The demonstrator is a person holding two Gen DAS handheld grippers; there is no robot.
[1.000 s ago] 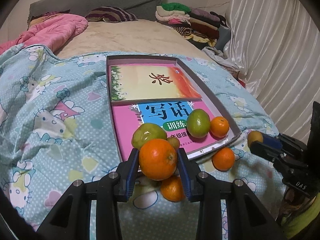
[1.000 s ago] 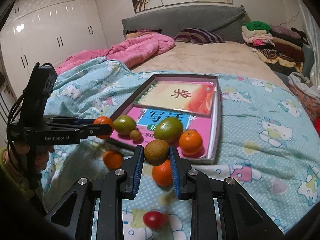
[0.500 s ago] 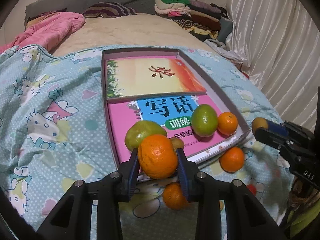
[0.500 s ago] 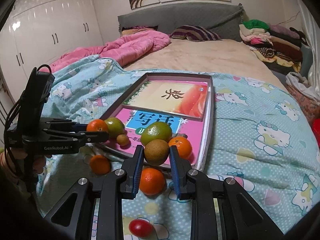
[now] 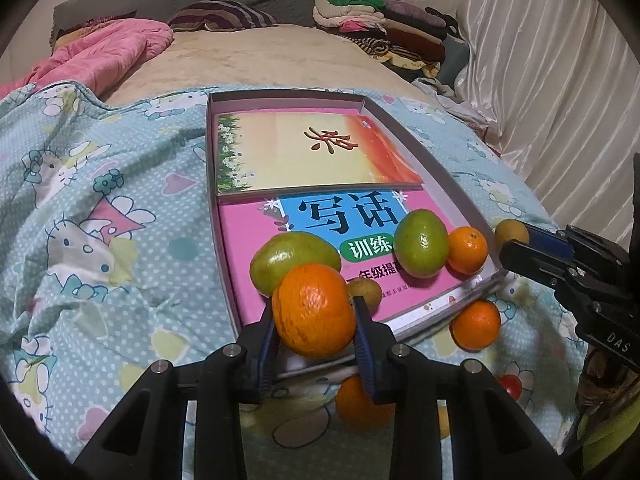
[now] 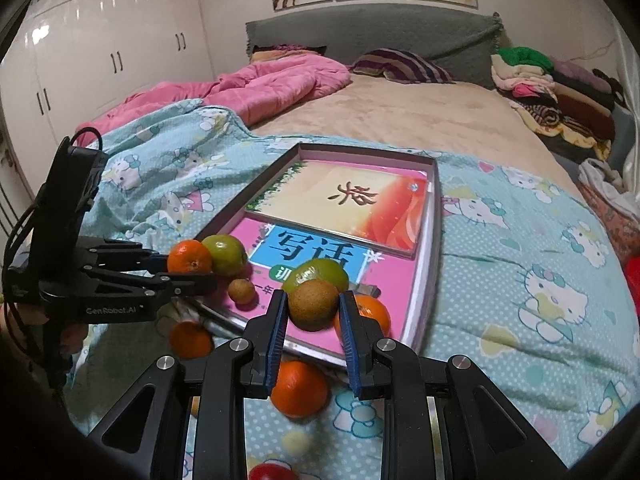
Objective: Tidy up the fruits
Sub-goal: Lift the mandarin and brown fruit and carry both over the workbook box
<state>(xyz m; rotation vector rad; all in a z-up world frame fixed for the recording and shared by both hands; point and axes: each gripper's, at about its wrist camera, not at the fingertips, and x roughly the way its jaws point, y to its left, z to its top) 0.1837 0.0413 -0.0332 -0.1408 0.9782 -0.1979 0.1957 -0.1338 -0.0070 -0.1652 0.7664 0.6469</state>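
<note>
A shallow box (image 5: pixel 288 96) holding two books lies on the blue cartoon blanket. On the near pink book rest two green fruits (image 5: pixel 294 258) (image 5: pixel 420 242), a small orange (image 5: pixel 467 250) and a small brown fruit (image 5: pixel 366 294). My left gripper (image 5: pixel 315 312) is shut on a large orange (image 5: pixel 314 304) above the box's near left corner. My right gripper (image 6: pixel 313 300) is shut on a brown kiwi (image 6: pixel 314 304) above the box's near end. Each gripper shows in the other's view: the left gripper (image 6: pixel 188 264) and the right gripper (image 5: pixel 516 240).
Two loose oranges (image 6: pixel 300 388) (image 6: pixel 191 338) and a red tomato (image 6: pixel 266 472) lie on the blanket in front of the box. A pink quilt (image 6: pixel 260 88) and a striped pillow (image 6: pixel 400 66) sit farther back. Folded clothes (image 5: pixel 372 28) are stacked at the far right by a white curtain.
My right gripper has carried the kiwi forward, from in front of the box to over its near end. My left gripper has stayed nearly still with the orange.
</note>
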